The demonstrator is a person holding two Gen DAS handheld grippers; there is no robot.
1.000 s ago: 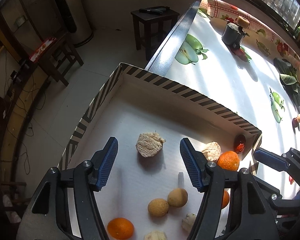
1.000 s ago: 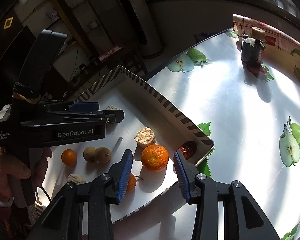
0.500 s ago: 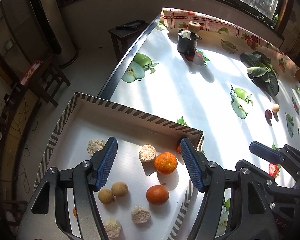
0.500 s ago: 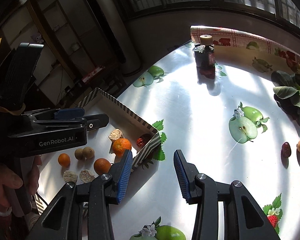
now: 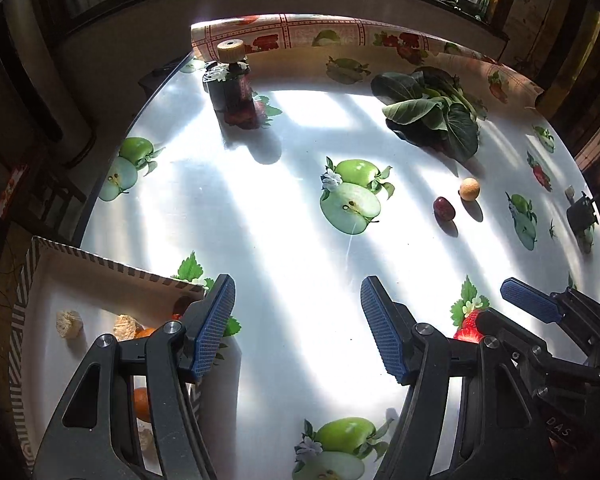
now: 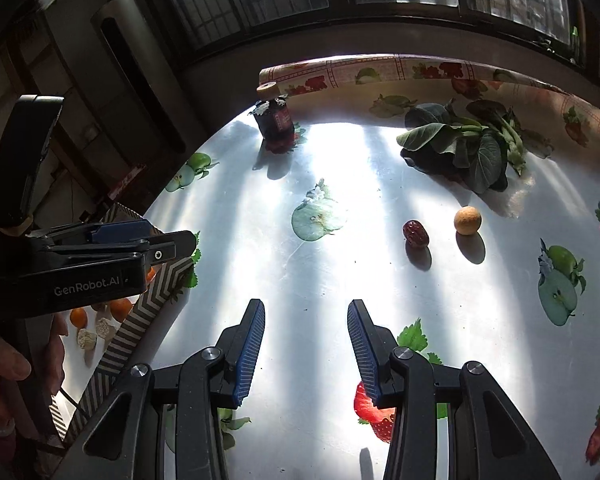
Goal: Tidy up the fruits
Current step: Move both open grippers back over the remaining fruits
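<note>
Both sets of tongs are hanging wide and empty over the worktop [image 6: 320, 288], so the right tongs [image 6: 306, 344] should straddle the far dark red date [image 6: 416, 233] beside the tan fruit [image 6: 467, 220] squarely before carrying it to the striped box [image 6: 156, 292] at left.

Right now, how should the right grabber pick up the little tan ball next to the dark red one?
Grip the tan ball across its middle, coming down from above with the open right gripper. It is round, so any width works, but it could roll. The red date lies close on its left, apart from it, so probably set the fingers front and back, not left and right.
</note>
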